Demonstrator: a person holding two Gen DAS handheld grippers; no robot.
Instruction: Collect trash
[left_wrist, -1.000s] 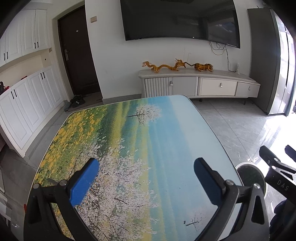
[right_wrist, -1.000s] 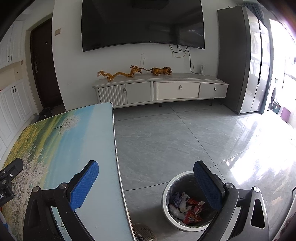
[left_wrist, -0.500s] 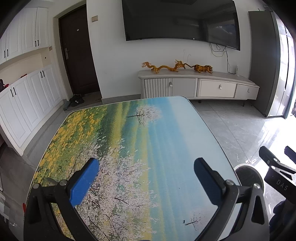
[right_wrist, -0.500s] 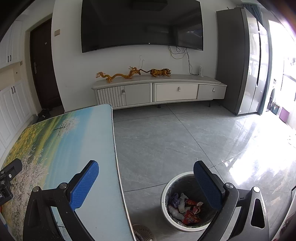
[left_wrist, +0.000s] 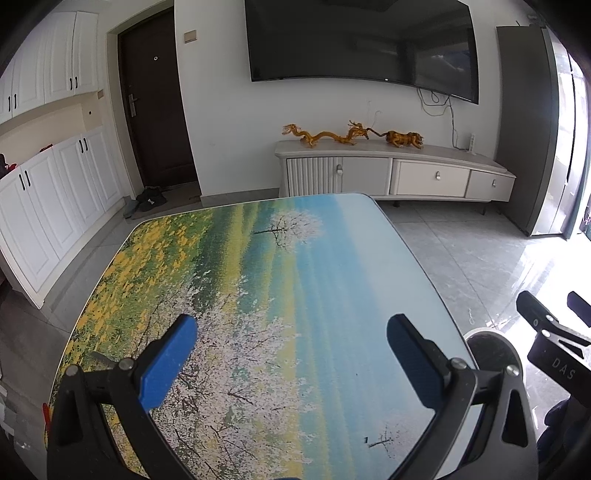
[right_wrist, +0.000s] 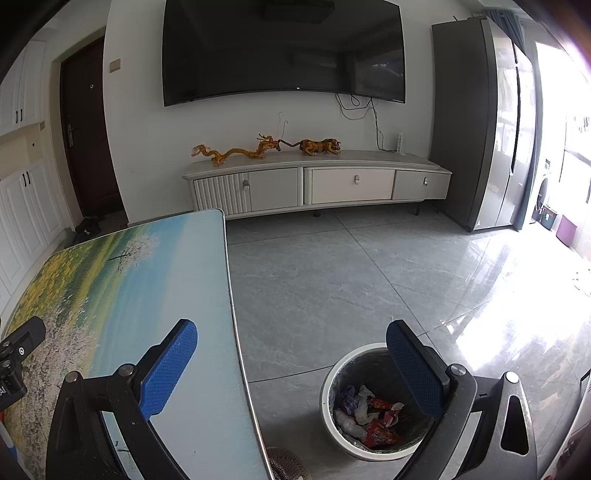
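A white round trash bin (right_wrist: 334, 376) stands on the floor just right of the table, holding red wrappers and crumpled white and purple scraps (right_wrist: 371, 417). My right gripper (right_wrist: 291, 369) is open and empty, above the table's right edge and the bin. My left gripper (left_wrist: 291, 363) is open and empty above the table with the landscape print (left_wrist: 258, 295). The bin's rim (left_wrist: 491, 338) shows at the right in the left wrist view. No trash shows on the table top.
A white TV cabinet (right_wrist: 314, 184) with golden figurines stands at the far wall under a dark TV (right_wrist: 284, 48). White cupboards (left_wrist: 44, 206) line the left wall beside a dark door. A grey tall cabinet (right_wrist: 476, 125) stands at the right. A small woven object (right_wrist: 284, 463) lies under the table's edge.
Both views have drifted slightly. The grippers stay open and empty; the bin and table have not moved.
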